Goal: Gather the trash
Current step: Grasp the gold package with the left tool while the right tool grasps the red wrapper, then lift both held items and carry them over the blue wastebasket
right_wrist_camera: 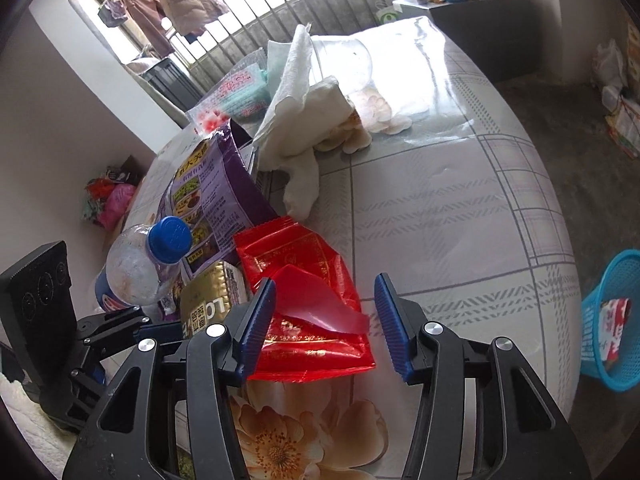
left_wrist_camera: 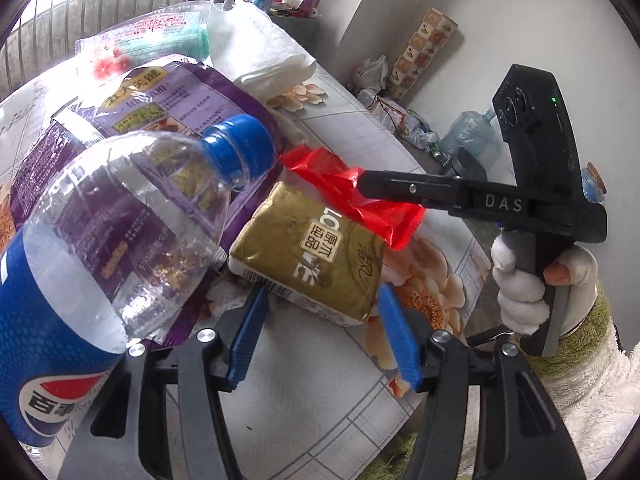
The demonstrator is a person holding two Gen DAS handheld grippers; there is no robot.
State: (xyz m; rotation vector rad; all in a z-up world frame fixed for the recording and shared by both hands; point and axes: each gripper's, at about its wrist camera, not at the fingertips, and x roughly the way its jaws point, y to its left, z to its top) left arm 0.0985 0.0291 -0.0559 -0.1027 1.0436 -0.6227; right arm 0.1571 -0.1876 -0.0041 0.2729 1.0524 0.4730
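A red plastic wrapper [right_wrist_camera: 308,312] lies on the table between the open blue fingers of my right gripper [right_wrist_camera: 325,322]; it also shows in the left wrist view [left_wrist_camera: 352,196], partly under the right gripper [left_wrist_camera: 362,182]. A gold packet [left_wrist_camera: 308,252] lies just ahead of my open, empty left gripper [left_wrist_camera: 320,334]. An empty Pepsi bottle with a blue cap [left_wrist_camera: 120,216] lies at the left, on a purple snack bag [left_wrist_camera: 160,96]. Crumpled white paper towels [right_wrist_camera: 300,120] lie further back.
The table [right_wrist_camera: 440,200] has a patterned plastic cover with flower prints. A blue mesh waste basket [right_wrist_camera: 612,320] stands on the floor to the right of the table, with some trash in it. A pink-and-green packet [right_wrist_camera: 236,88] lies at the far edge.
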